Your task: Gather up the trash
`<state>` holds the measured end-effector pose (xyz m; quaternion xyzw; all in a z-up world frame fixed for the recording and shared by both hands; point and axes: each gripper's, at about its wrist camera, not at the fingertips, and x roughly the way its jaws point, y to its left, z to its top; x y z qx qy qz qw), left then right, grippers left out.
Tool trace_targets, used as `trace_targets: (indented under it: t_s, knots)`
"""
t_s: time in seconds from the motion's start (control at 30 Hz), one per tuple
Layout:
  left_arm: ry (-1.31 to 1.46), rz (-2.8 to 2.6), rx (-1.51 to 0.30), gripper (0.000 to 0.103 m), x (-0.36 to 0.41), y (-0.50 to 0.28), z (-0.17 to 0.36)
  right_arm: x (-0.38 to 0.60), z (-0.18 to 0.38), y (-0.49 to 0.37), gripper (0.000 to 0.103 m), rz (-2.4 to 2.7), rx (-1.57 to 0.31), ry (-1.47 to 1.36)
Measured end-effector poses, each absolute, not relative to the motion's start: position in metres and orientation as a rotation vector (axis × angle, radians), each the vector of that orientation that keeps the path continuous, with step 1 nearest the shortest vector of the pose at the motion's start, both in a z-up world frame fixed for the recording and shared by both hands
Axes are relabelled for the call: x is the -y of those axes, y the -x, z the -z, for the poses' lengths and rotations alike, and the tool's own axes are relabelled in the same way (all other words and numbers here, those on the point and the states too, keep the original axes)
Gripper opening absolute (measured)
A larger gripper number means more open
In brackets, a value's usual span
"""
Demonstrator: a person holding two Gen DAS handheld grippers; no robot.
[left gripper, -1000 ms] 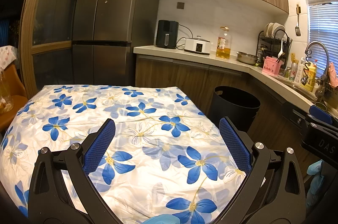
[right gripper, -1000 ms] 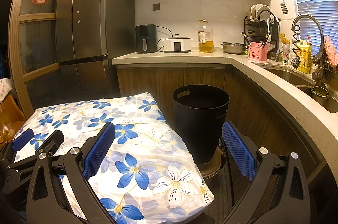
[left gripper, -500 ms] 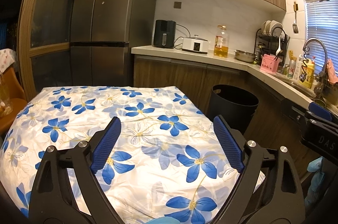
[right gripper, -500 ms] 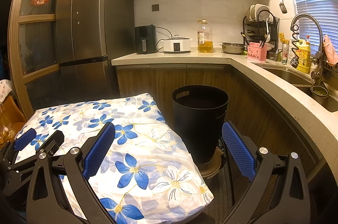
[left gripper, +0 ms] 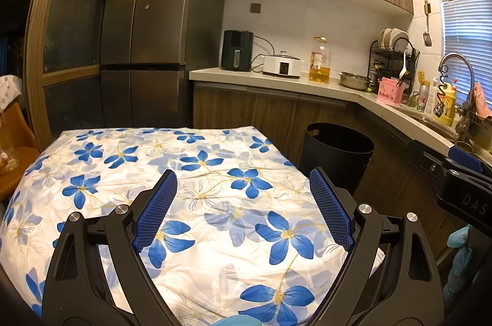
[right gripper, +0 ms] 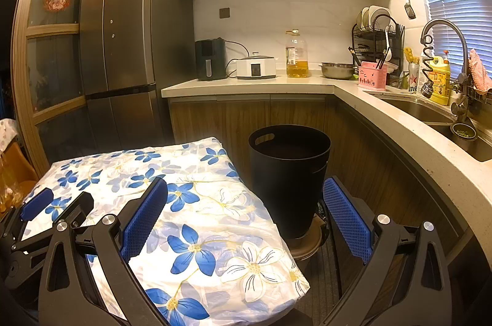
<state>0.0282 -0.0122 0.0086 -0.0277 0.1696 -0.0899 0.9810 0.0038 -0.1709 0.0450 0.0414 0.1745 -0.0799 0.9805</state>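
Observation:
My left gripper (left gripper: 242, 172) is open above a table under a white cloth with blue flowers (left gripper: 200, 160), with nothing between its blue pads. Open as well, my right gripper (right gripper: 246, 180) straddles the table's right edge (right gripper: 270, 233) and a black trash bin (right gripper: 289, 172) that stands on the floor just beyond. The same bin (left gripper: 338, 150) shows at the table's far right corner in the left wrist view. I see no loose trash on the cloth in either view. The left gripper's side (right gripper: 46, 209) appears at the left of the right wrist view.
A counter (right gripper: 307, 84) wraps around behind and to the right, carrying an air fryer (right gripper: 210, 58), a cooker, an oil bottle, a dish rack and a sink (right gripper: 430, 110). A tall fridge (left gripper: 153, 49) stands behind the table. An orange chair (left gripper: 12, 135) sits at far left.
The left gripper's jaws have narrowed a little and stayed open. The right gripper and the rest of the scene look the same.

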Motion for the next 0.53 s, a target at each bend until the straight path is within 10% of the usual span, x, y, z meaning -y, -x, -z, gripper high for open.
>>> trace_targets:
  t_s: [0.53]
  knots:
    - [0.06, 0.159, -0.344, 0.097, 0.0108, -0.0275, -0.0117, 0.1738, -0.0437, -0.0019, 0.097, 0.162, -0.34, -0.092]
